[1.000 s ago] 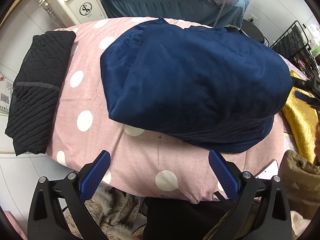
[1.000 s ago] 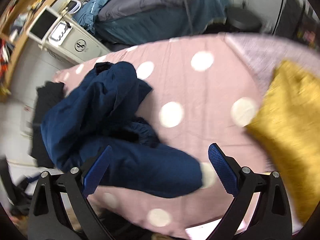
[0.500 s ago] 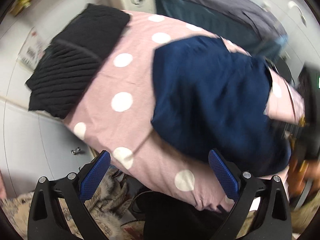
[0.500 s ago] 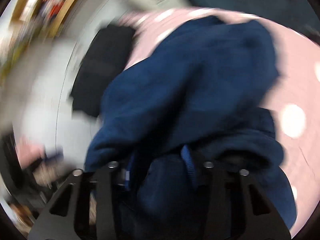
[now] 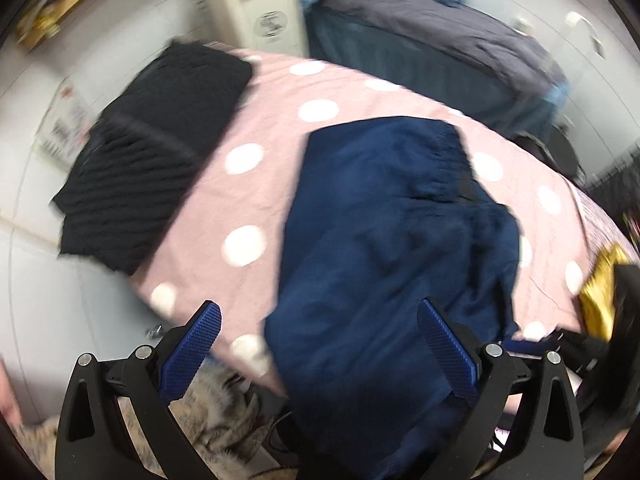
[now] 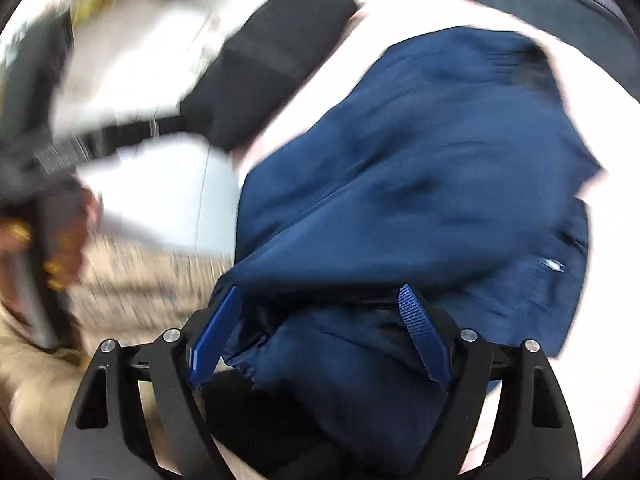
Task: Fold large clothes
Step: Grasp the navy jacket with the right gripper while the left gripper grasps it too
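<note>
Soft navy garment [image 5: 384, 240] lies rumpled on dotted pink sheet [image 5: 248, 184].

The navy blue fleece garment [image 5: 384, 248] has been reshaped: a second ago it lay as a broad, wide mound across the pink white-dotted bed cover [image 5: 256, 184]; now it is folded into a narrower, longer bundle whose near end hangs over the cover's front edge. The right tongs [image 6: 320, 332], which had pinched in on the fabric half a second ago, have just been opening, with a gathered fold of the garment between the blue pads [image 6: 420, 332].
</note>
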`<state>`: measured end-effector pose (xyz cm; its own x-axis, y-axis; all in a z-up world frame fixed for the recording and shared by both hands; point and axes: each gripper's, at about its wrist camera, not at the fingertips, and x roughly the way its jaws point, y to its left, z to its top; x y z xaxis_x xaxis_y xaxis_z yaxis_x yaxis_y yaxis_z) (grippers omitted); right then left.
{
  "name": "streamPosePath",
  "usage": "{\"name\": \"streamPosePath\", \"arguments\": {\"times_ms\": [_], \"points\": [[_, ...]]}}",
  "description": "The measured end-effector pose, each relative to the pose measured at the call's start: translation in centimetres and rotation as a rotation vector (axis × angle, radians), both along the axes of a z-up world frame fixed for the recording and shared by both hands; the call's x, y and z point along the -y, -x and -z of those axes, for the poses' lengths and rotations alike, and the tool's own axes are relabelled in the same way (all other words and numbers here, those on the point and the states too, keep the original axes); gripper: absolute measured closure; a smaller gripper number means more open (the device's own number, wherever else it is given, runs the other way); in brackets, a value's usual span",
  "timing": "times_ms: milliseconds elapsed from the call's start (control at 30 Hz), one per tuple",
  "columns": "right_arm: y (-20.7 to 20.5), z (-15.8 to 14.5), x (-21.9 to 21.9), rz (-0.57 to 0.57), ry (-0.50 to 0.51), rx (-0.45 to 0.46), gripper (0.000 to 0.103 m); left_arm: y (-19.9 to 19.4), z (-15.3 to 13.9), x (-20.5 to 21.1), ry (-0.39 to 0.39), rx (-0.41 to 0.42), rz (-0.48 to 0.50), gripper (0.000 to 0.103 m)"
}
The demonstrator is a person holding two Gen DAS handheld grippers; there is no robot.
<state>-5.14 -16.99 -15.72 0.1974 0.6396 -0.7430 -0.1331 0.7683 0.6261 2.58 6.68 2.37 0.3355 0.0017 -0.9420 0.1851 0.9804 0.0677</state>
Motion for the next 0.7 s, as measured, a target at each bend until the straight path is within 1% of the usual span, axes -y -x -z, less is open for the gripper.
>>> {"name": "streamPosePath", "arguments": {"times_ms": [67, 100, 133, 167, 200, 233, 267, 333, 367, 400, 433, 467, 500, 533, 567, 600, 633, 667, 700], "points": [[0.9, 1.7, 5.0, 0.183, 0.042, -0.051, 0.017, -0.2, 0.2, 3.1, 0.016, 0.001, 0.101, 0.006], [1.3, 2.9, 6.7, 0.253, 0.061, -0.089, 0.016, -0.3, 0.3, 4.2, 0.029, -0.004, 0.139, 0.006], [1.7, 4.3, 8.7, 0.333, 0.073, -0.140, 0.016, -0.3, 0.5, 6.0, 0.054, -0.015, 0.197, 0.006], [2.7, 6.6, 11.1, 0.441, 0.067, -0.207, 0.016, -0.2, 0.7, 7.2, 0.072, -0.024, 0.240, 0.006], [3.4, 8.1, 12.1, 0.495, 0.060, -0.244, 0.016, 0.1, 1.4, 9.3, 0.086, -0.046, 0.309, 0.006], [4.0, 9.8, 12.7, 0.532, 0.060, -0.288, 0.016, 0.3, 2.1, 10.8, 0.068, -0.063, 0.351, 0.006], [4.3, 11.3, 12.8, 0.544, 0.058, -0.332, 0.016, 0.7, 3.2, 12.9, 0.018, -0.084, 0.410, 0.006], [4.4, 13.0, 11.7, 0.522, 0.051, -0.372, 0.017, 1.7, 5.5, 15.6, -0.071, -0.098, 0.507, 0.006], [4.4, 13.6, 11.0, 0.504, 0.039, -0.380, 0.017, 2.0, 6.6, 16.3, -0.115, -0.093, 0.530, 0.006], [4.4, 15.1, 9.9, 0.475, 0.019, -0.412, 0.017, 2.3, 8.4, 17.2, -0.176, -0.093, 0.551, 0.006], [4.3, 16.5, 8.7, 0.454, 0.000, -0.452, 0.021, 2.5, 10.2, 17.7, -0.216, -0.106, 0.569, 0.006], [4.2, 18.3, 7.4, 0.434, -0.023, -0.490, 0.026, 2.3, 12.1, 17.8, -0.257, -0.115, 0.567, 0.013], [4.0, 19.3, 6.5, 0.420, -0.027, -0.508, 0.029, 2.0, 13.4, 17.3, -0.300, -0.121, 0.552, 0.022], [3.7, 20.1, 5.4, 0.411, 0.007, -0.506, 0.031, 1.6, 14.7, 16.8, -0.339, -0.130, 0.532, 0.037], [3.3, 20.1, 4.6, 0.408, 0.040, -0.491, 0.030, 1.0, 15.2, 15.9, -0.315, -0.140, 0.511, 0.051], [3.0, 19.7, 4.1, 0.403, 0.056, -0.486, 0.030, 0.5, 15.2, 15.3, -0.277, -0.149, 0.487, 0.059], [2.7, 19.0, 3.8, 0.402, 0.053, -0.456, 0.037, -0.2, 14.8, 14.0, -0.227, -0.164, 0.443, 0.071], [2.3, 18.0, 3.4, 0.390, 0.022, -0.418, 0.075, -0.8, 14.5, 13.0, -0.196, -0.170, 0.414, 0.077], [2.3, 18.0, 3.4, 0.390, 0.022, -0.418, 0.082, -1.5, 13.7, 11.7, -0.154, -0.165, 0.374, 0.080]]}}
